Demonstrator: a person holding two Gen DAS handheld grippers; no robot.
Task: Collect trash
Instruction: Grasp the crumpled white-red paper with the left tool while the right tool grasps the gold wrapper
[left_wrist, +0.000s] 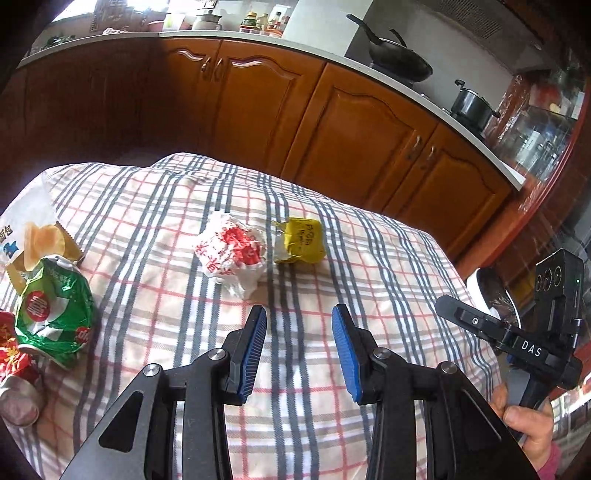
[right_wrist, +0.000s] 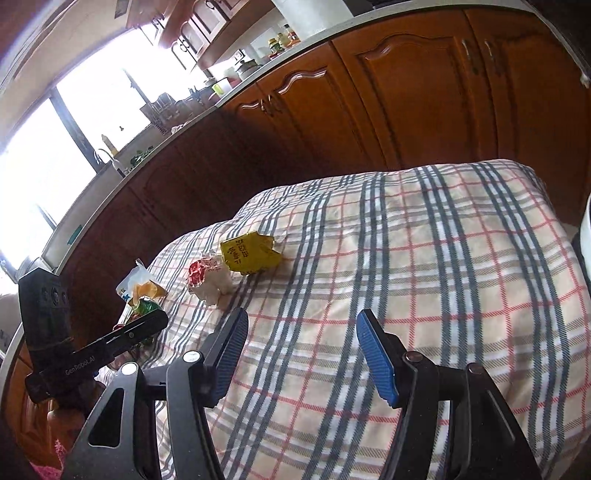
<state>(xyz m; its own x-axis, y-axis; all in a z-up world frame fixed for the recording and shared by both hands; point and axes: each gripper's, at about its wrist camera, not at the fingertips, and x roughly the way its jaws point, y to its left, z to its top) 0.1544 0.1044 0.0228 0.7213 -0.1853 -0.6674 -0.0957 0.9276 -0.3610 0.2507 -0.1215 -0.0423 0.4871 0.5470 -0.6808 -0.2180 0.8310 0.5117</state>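
Observation:
A crumpled white and red wrapper (left_wrist: 232, 254) lies mid-table on the plaid cloth (left_wrist: 155, 206), with a crushed yellow carton (left_wrist: 300, 240) just right of it. Both also show in the right wrist view, the wrapper (right_wrist: 207, 275) and the carton (right_wrist: 251, 253). A green crumpled bag (left_wrist: 51, 314), a white chips bag (left_wrist: 31, 236) and a red packet (left_wrist: 11, 354) lie at the left edge. My left gripper (left_wrist: 299, 317) is open and empty, just short of the wrapper. My right gripper (right_wrist: 303, 321) is open and empty over the cloth (right_wrist: 443, 258), right of the trash.
A white bin with a dark liner (left_wrist: 495, 295) stands off the table's right edge, behind the other gripper's body (left_wrist: 546, 332). Wooden cabinets (left_wrist: 362, 122) and a counter with a wok (left_wrist: 399, 59) and pot (left_wrist: 472, 105) run behind the table.

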